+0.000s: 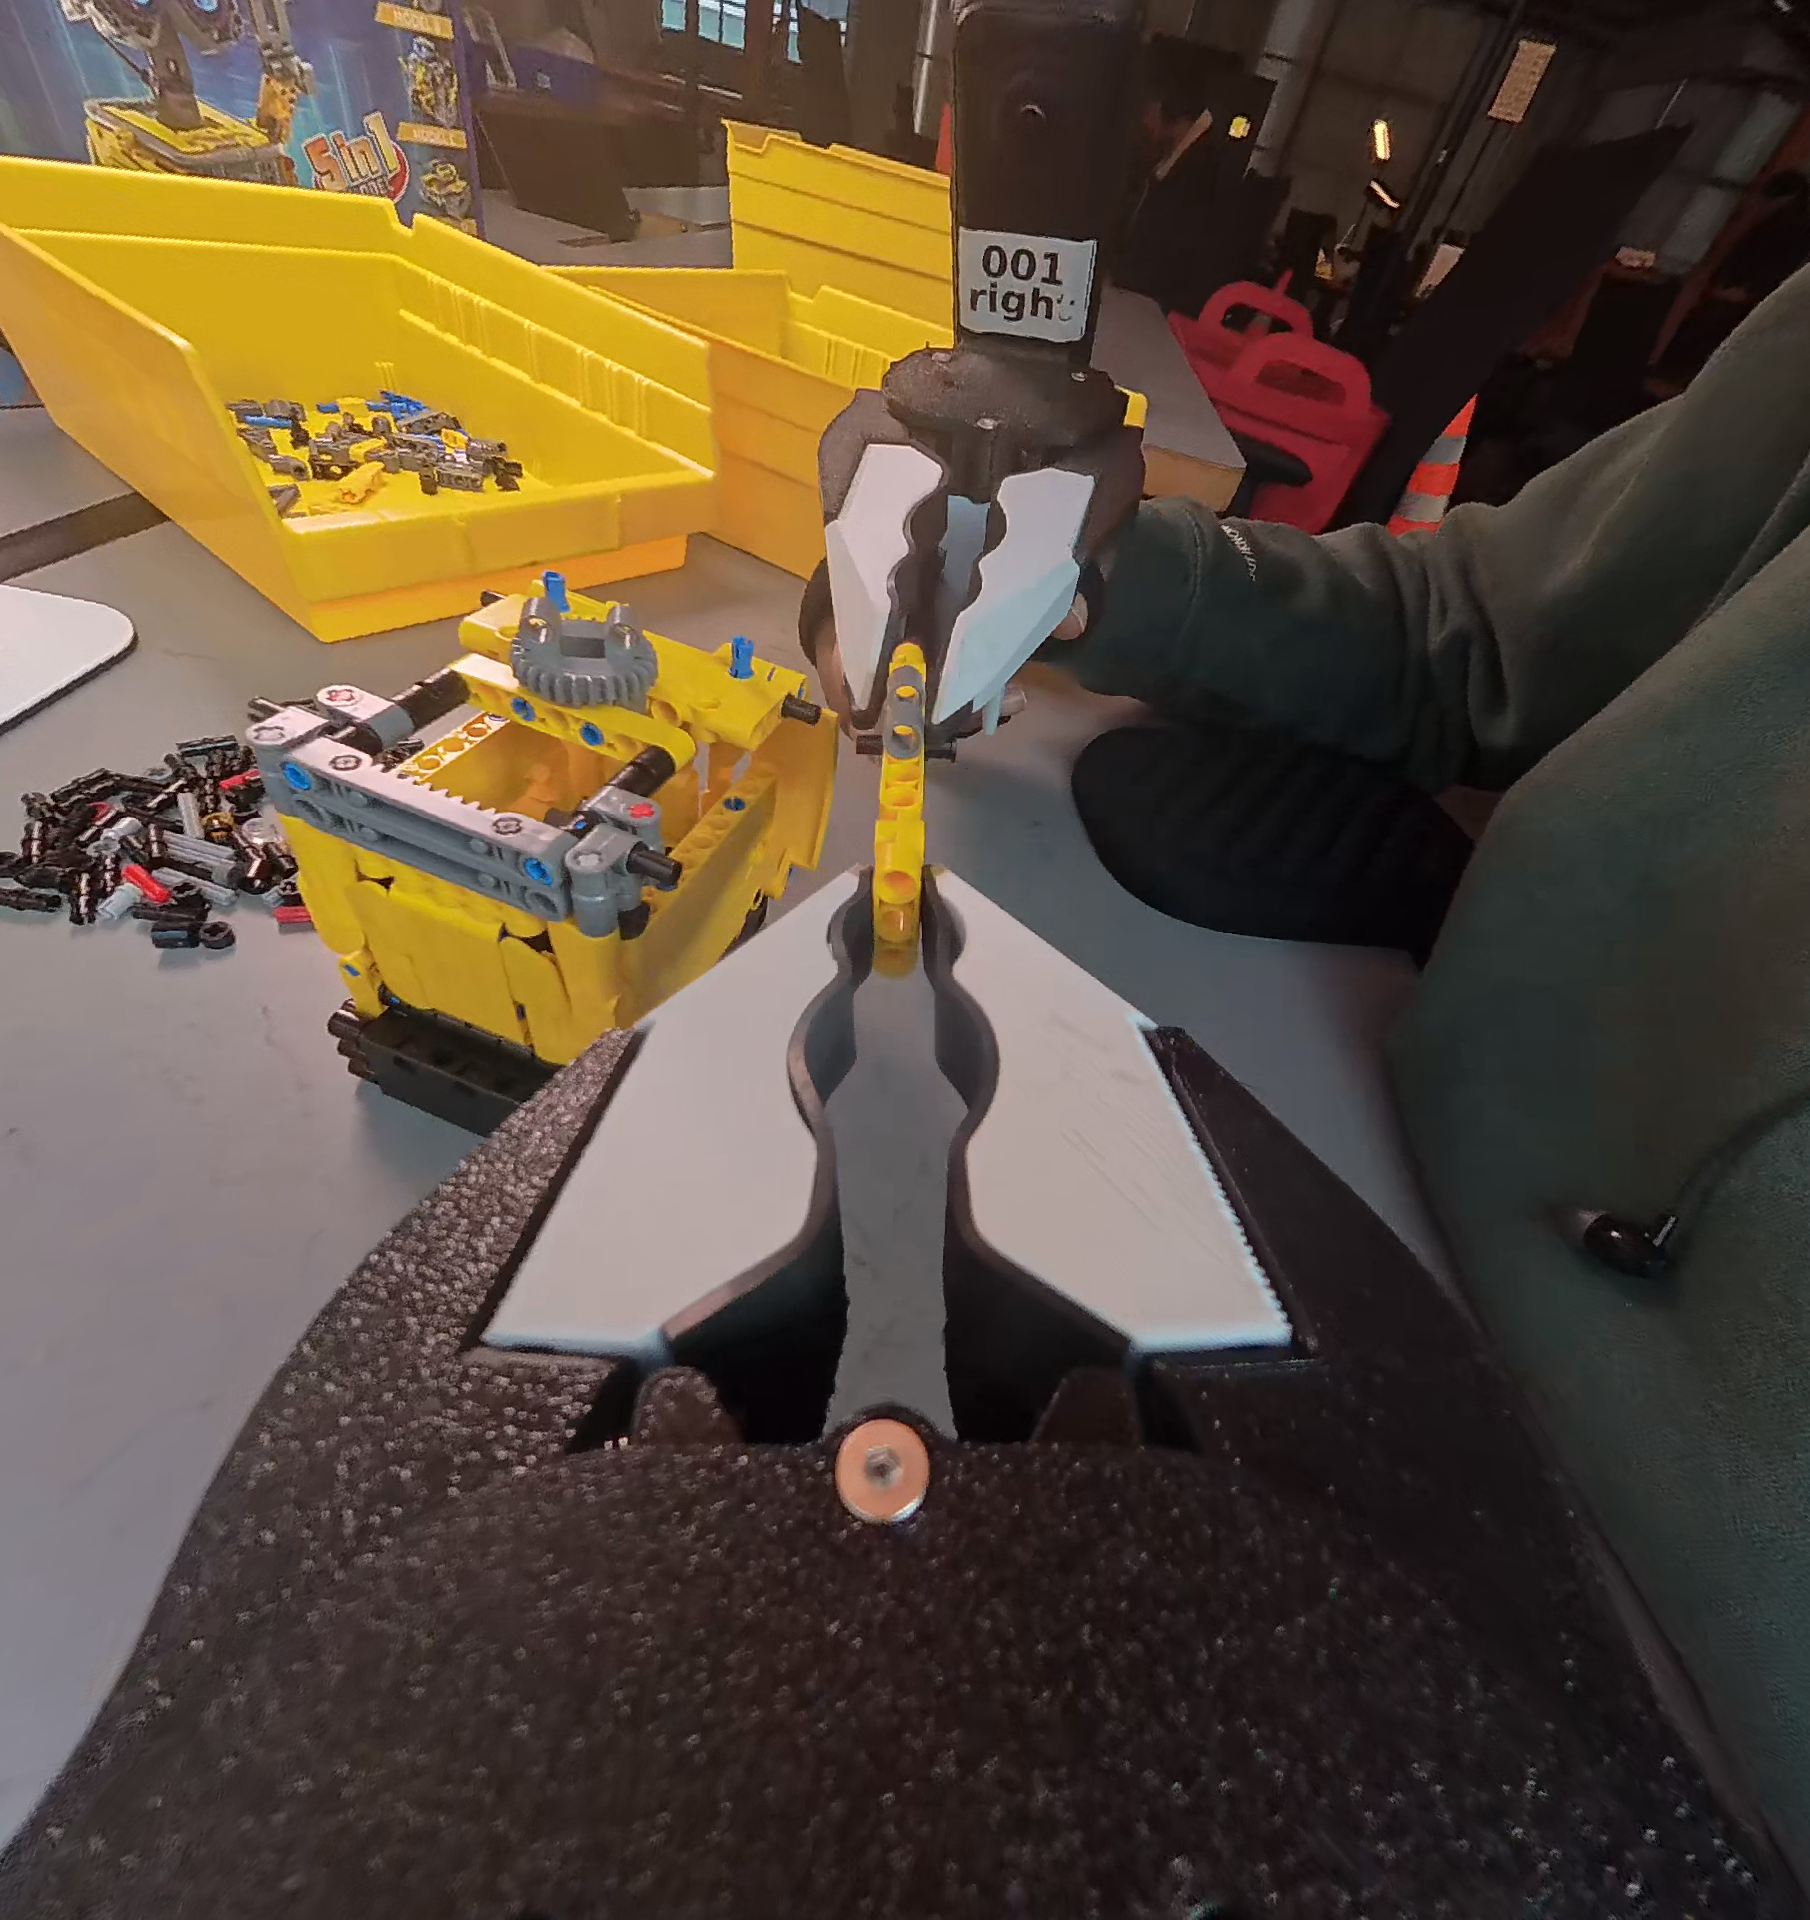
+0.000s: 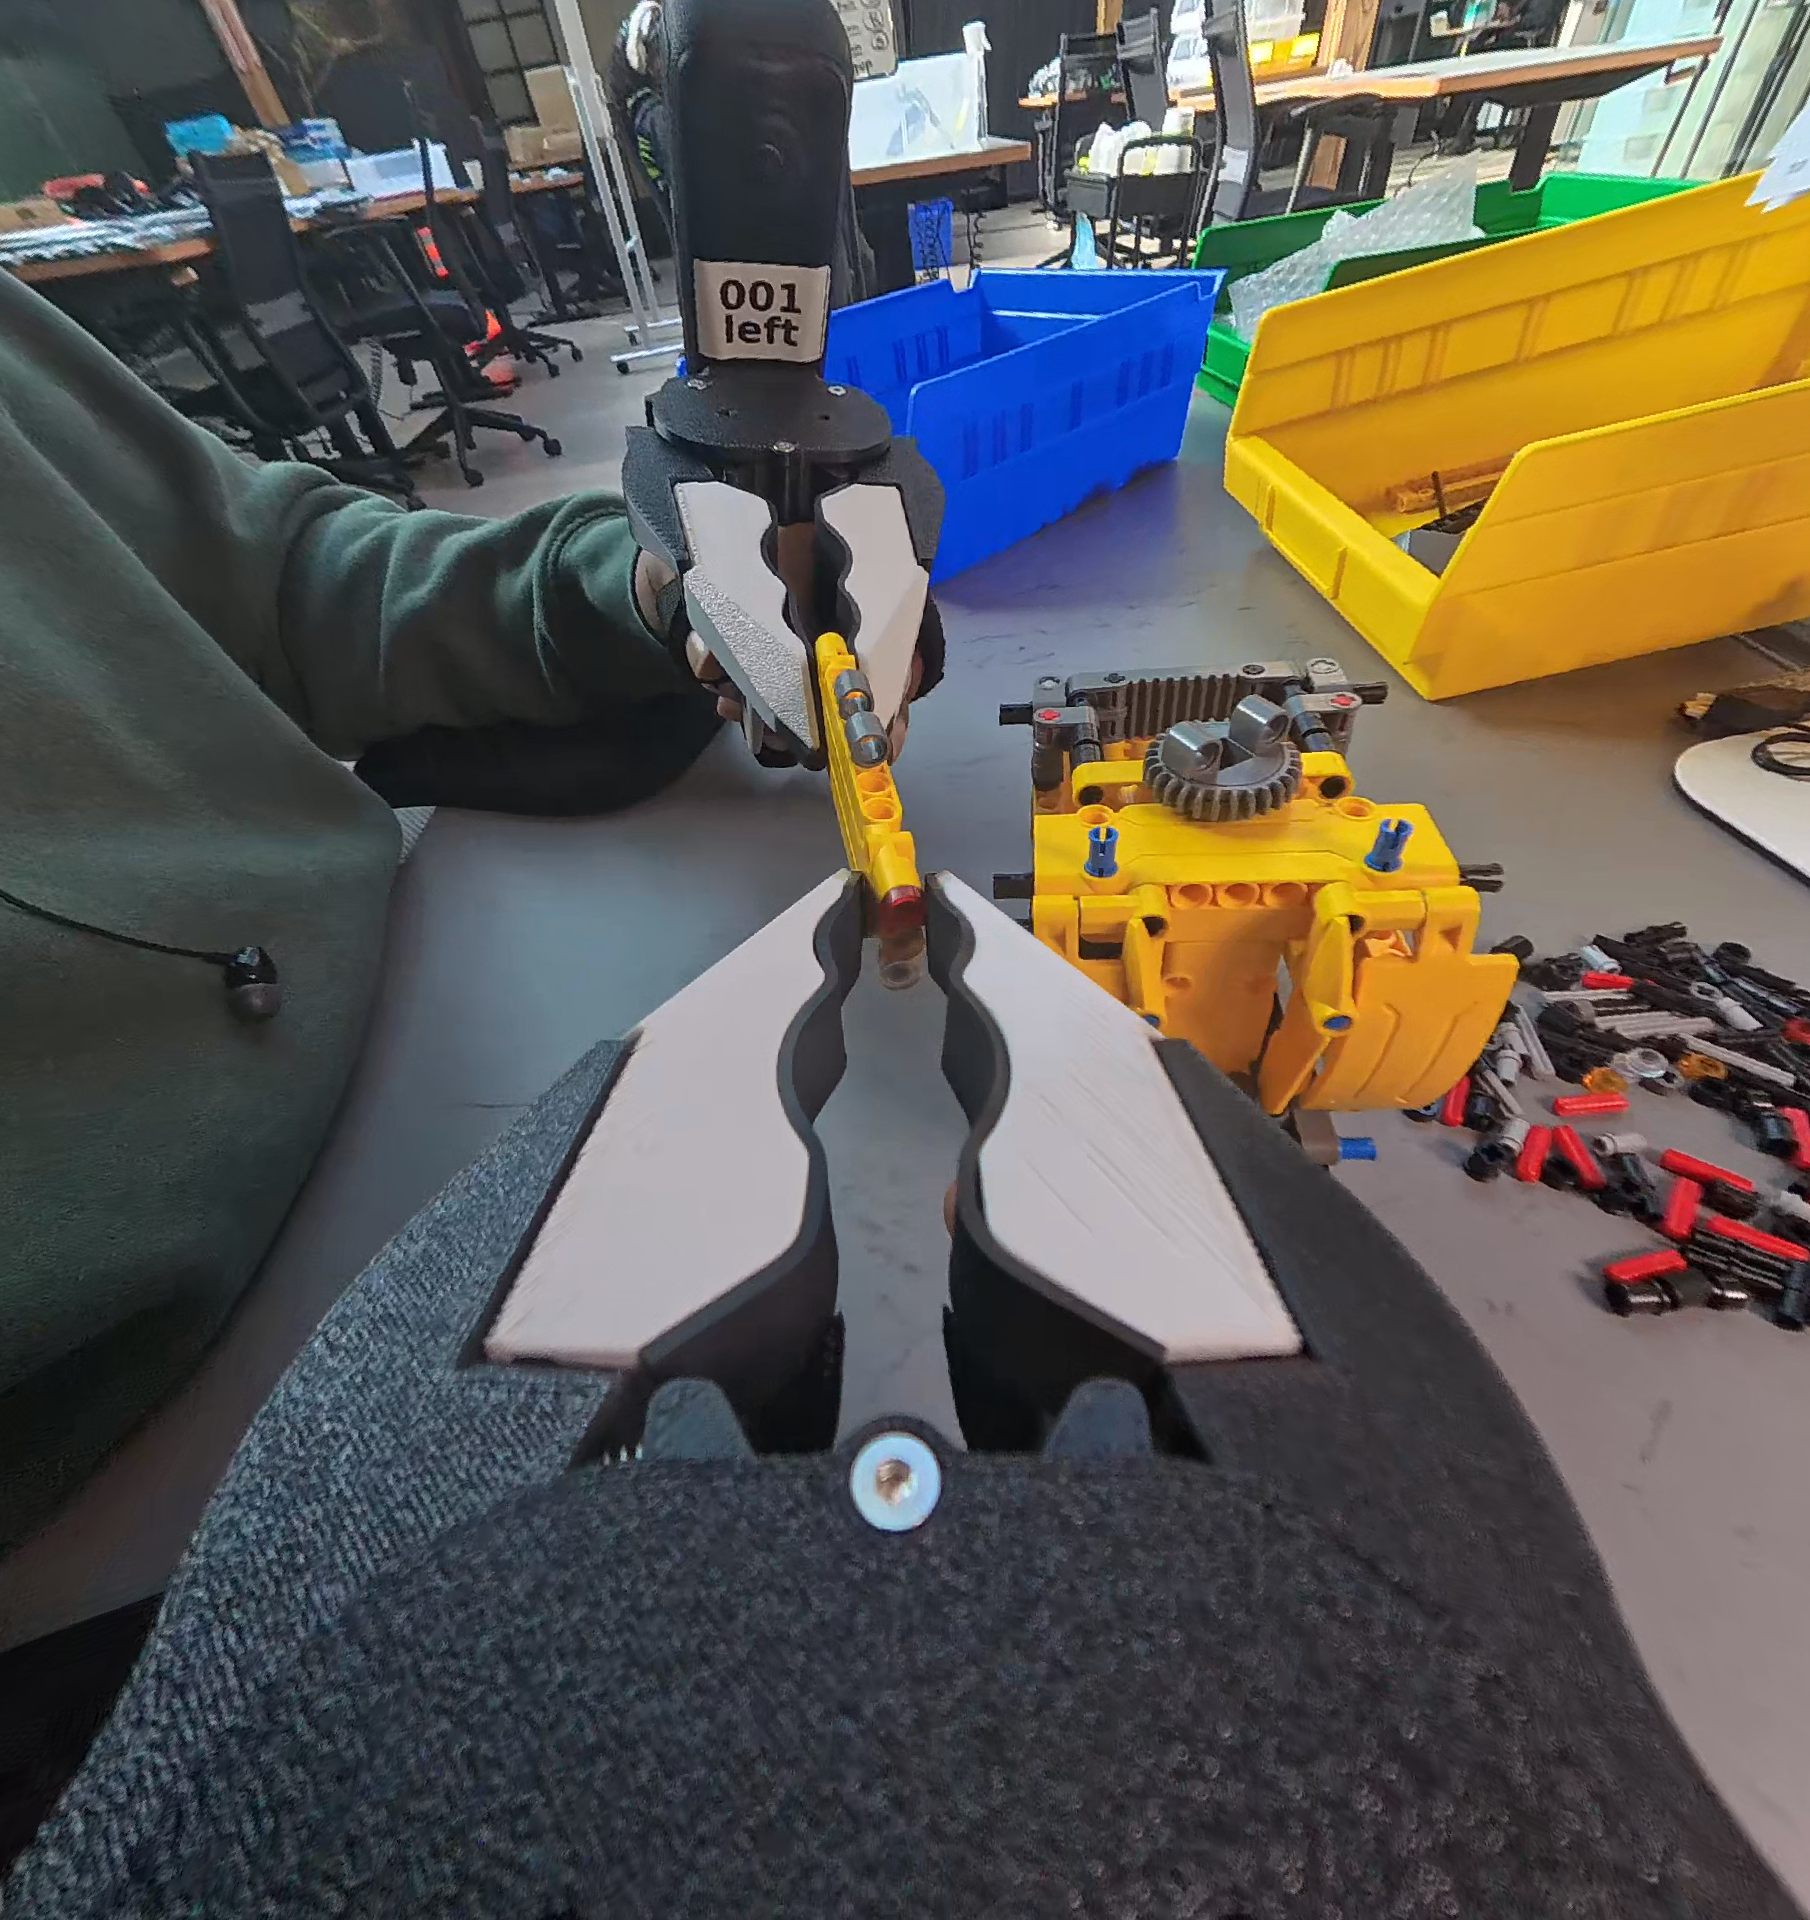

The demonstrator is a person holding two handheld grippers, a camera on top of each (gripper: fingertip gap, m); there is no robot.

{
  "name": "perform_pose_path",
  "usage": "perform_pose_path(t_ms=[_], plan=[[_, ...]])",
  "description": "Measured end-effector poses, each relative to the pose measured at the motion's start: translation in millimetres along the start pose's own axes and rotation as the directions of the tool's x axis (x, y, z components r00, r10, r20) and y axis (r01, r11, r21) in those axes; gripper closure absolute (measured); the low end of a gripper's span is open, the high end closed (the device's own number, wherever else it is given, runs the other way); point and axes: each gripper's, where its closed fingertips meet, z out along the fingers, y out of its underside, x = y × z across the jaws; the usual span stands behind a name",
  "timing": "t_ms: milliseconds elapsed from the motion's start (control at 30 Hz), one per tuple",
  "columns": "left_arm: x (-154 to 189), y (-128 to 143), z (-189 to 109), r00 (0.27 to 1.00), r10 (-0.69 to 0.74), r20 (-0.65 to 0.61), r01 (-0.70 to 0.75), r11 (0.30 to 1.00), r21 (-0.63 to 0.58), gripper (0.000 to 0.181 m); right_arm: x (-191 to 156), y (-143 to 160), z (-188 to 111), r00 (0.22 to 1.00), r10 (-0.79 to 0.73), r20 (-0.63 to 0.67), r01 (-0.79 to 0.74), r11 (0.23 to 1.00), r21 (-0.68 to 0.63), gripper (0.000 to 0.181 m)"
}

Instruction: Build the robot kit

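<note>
Left claw pinching near end of yellow perforated beam, centre of frame, held off the grey surface. Beam runs straight away from my fingertips toward centre-top, where my right claw closes on its far end.

Right wrist view: right claw pressed onto beam at its tip, where a red pin and a grey pin stick out. Beam slants up-left to left claw, which grips the other end beside two grey pins.

Yellow block model with grey gear on top sits right of centre, near the beam but apart. Loose black and red pins at right edge. Yellow bins upper left in left view.
</note>
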Motion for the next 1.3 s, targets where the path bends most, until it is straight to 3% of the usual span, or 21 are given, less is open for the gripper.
perform_pose_path(t_ms=[267, 433, 533, 700, 900, 1300], plan=[[8, -1, -2, 0.998, 0.026, -0.049, -0.025, 1.000, 0.011, 0.174, -11, -2, -1, 0.998, -0.012, 0.056, 0.011, 1.000, 0.007, 0.172], [10, 2, 0, 0.998, -0.002, -0.060, 0.001, 1.000, -0.015, 0.174, -6, -19, -7, 0.999, -0.038, 0.003, 0.038, 0.997, 0.068, 0.155], [12, 7, 4, 0.998, -0.002, -0.063, -0.001, 0.999, -0.045, 0.174, -11, -24, -3, 0.997, -0.080, -0.022, 0.082, 0.995, 0.058, 0.155], [20, 14, 12, 0.996, 0.017, -0.082, -0.023, 0.997, -0.079, 0.174, -29, -5, 16, 0.993, -0.114, 0.032, 0.115, 0.992, -0.044, 0.160], [24, 16, 13, 0.995, 0.031, -0.097, -0.040, 0.995, -0.092, 0.174, -32, -4, 19, 0.995, -0.084, 0.053, 0.086, 0.996, -0.023, 0.174], [35, 19, 15, 0.987, 0.084, -0.140, -0.097, 0.991, -0.093, 0.174, -44, -2, 16, 0.985, -0.127, 0.121, 0.129, 0.992, -0.011, 0.175]])
